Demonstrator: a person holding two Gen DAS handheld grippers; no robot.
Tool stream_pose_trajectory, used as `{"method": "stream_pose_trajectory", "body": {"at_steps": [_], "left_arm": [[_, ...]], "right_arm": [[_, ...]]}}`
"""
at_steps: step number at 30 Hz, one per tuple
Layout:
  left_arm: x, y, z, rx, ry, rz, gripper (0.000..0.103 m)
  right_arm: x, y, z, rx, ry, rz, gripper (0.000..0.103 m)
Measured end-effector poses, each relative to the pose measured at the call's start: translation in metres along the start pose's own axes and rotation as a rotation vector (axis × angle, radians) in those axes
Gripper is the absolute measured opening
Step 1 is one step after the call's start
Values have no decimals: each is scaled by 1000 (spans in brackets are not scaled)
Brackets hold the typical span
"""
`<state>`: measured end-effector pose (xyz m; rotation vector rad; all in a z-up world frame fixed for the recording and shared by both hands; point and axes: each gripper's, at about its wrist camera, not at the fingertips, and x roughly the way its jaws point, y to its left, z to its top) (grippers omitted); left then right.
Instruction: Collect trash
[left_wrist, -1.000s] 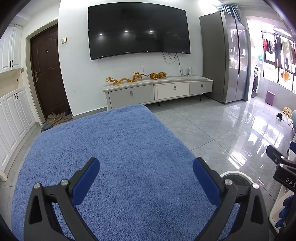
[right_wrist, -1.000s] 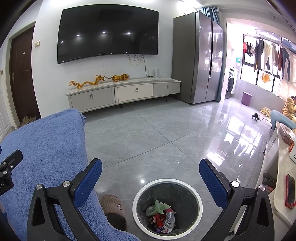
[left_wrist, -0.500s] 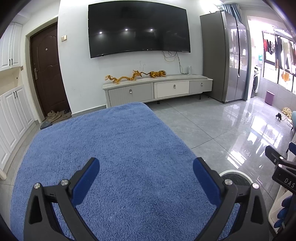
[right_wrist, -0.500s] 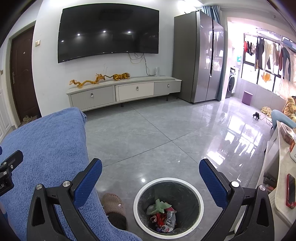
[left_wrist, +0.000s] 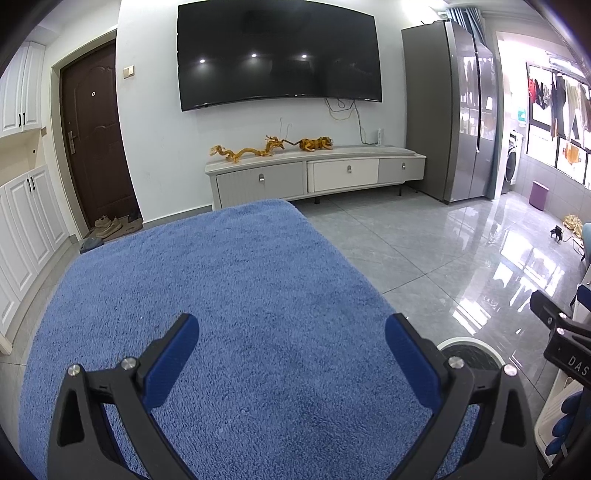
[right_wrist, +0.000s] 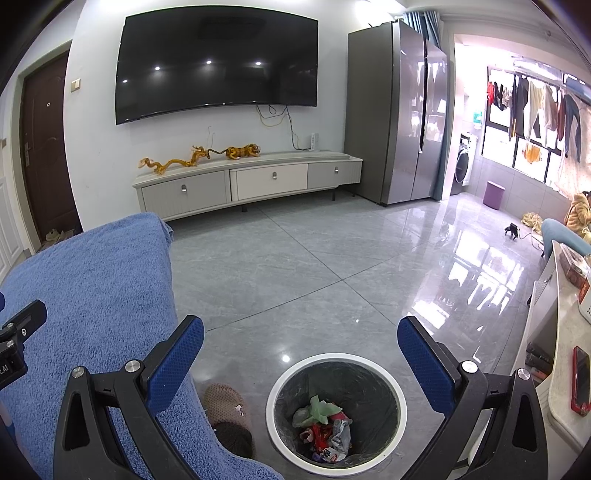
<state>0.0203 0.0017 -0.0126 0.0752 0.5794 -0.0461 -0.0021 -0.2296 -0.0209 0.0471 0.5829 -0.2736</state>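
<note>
A round white-rimmed trash bin (right_wrist: 275, 391) lined with a dark bag stands on the floor, holding crumpled wrappers and green paper (right_wrist: 325, 424). My right gripper (right_wrist: 301, 360) hovers above it, open, with nothing between its blue pads. In the left wrist view my left gripper (left_wrist: 291, 358) is open and empty above a blue fuzzy cloth (left_wrist: 221, 295) with no trash on it. The bin's rim (left_wrist: 476, 345) peeks out behind the left gripper's right finger. The right gripper's body (left_wrist: 565, 343) shows at the right edge.
A brown slipper (right_wrist: 229, 417) lies on the floor between the blue cloth (right_wrist: 92, 295) and the bin. A white counter (right_wrist: 565, 373) with a red phone runs along the right. Grey tiled floor (right_wrist: 295, 266) stretches to a TV cabinet (right_wrist: 251, 182) and a grey fridge (right_wrist: 399, 110).
Both views have shifted very slightly; the grippers stay open and empty, and the trash in the bin has not moved.
</note>
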Motion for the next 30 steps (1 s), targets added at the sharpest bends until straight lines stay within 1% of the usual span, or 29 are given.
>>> {"method": "stream_pose_trajectory", "body": {"at_steps": [30], "left_arm": [[6,3,-2,-9,21,-24,102]], "right_arm": [[0,0,0,-2,2,-1,102]]}}
